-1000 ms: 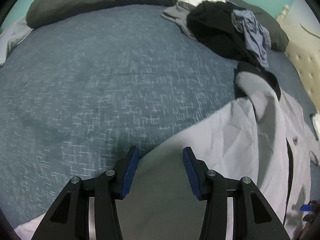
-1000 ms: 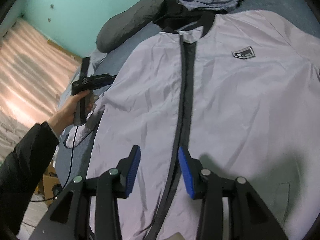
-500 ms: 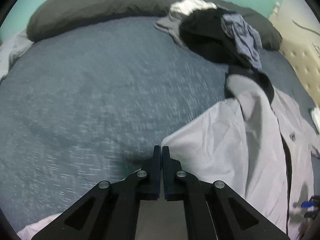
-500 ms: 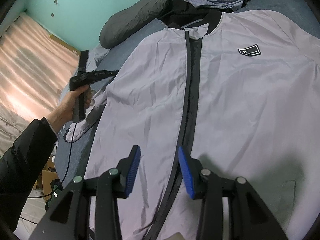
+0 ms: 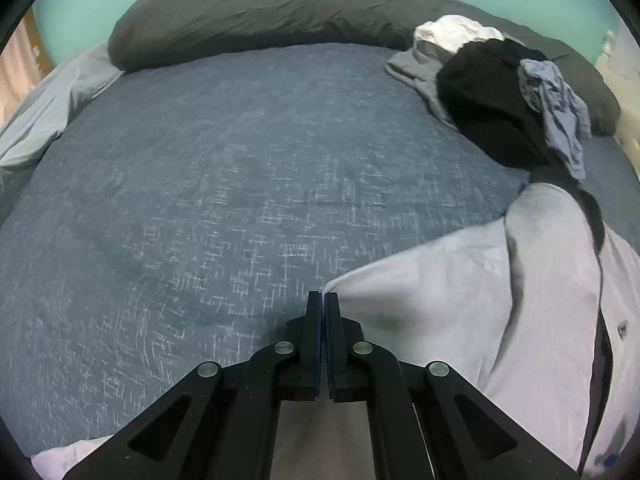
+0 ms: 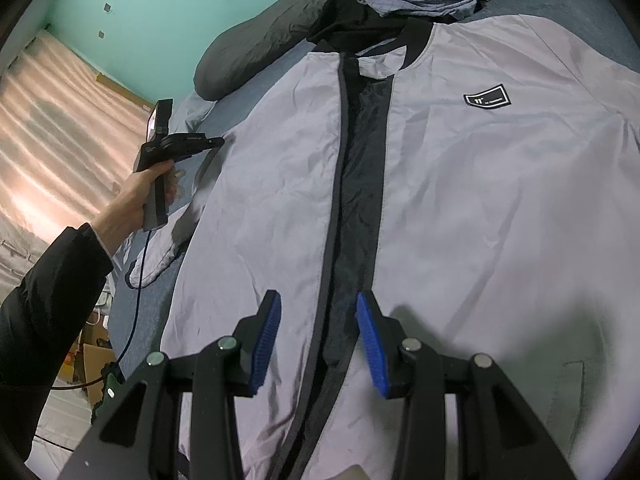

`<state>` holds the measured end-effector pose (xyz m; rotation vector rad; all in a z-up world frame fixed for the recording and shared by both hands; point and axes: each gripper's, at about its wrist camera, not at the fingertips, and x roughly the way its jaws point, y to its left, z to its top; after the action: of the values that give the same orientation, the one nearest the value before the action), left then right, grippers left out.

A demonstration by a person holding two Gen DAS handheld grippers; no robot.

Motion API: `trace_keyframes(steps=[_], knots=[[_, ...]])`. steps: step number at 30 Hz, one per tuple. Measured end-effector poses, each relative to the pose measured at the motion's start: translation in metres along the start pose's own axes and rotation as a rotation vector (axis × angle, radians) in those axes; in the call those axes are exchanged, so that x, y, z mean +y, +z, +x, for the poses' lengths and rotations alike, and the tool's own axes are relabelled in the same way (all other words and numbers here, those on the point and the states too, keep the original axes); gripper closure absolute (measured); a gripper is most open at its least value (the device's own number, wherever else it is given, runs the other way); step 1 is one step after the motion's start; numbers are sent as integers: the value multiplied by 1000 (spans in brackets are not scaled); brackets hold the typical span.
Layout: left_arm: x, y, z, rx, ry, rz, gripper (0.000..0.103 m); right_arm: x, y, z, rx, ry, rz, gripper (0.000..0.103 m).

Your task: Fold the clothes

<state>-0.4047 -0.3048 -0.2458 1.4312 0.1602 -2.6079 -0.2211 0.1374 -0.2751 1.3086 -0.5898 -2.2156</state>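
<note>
The grey jacket [image 6: 460, 208] lies front-up on the blue bed cover [image 5: 240, 184], spread nearly flat, its dark zip band running from the collar at 12 o'clock in the right wrist view down toward 6 o'clock. A small black badge [image 6: 487, 100] sits on the chest at about 1 o'clock. One sleeve trails off the jacket's side at 9 o'clock in that view.

The left gripper [image 5: 323, 300] has its tongs pressed together on the jacket's edge: a corner of grey cloth stands right at the tips, and from 3 to 5 o'clock in the left wrist view the fabric looks raised and rumpled. The right wrist view shows the same tool in the person's hand [image 6: 140, 196] at 9 o'clock, its nose touching the jacket near the shoulder. The right gripper [image 6: 318, 336] hovers over the lower zip band with its tongs spread wide, pinching nothing.

By my reading, the step in hand is taking up the side of the jacket to bring it in over the body. The next move calls for a steady carry toward the zip band, keeping the thin cloth from slipping out of the pinch; the spread tongs could pin the middle down meanwhile.

No basket or box holds any clothes here. A loose pile of clothes [image 5: 500, 96] rests against the long dark pillow [image 5: 260, 12] at 1 o'clock in the left wrist view.
</note>
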Motion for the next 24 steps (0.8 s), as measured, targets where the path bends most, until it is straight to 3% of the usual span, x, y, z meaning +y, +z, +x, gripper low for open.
trace_keyframes(steps=[7,10,17,21,23,24], knots=[[1,-4,12,26,-20,-27,102,0,-5,9,33,30,30,61],[1,-8,9,26,-36,-37,101,8,0,20,56,25,22,50],[1,-11,-3,31,-65,-49,99,15,20,56,106,-16,14,50],[5,-13,-24,13,-89,-59,92,13,26,74,132,-31,27,50],[7,-16,-37,6,-101,-64,90,11,24,76,122,-40,30,65],[7,-18,-43,6,-102,-66,89,10,23,75,119,-46,33,78]])
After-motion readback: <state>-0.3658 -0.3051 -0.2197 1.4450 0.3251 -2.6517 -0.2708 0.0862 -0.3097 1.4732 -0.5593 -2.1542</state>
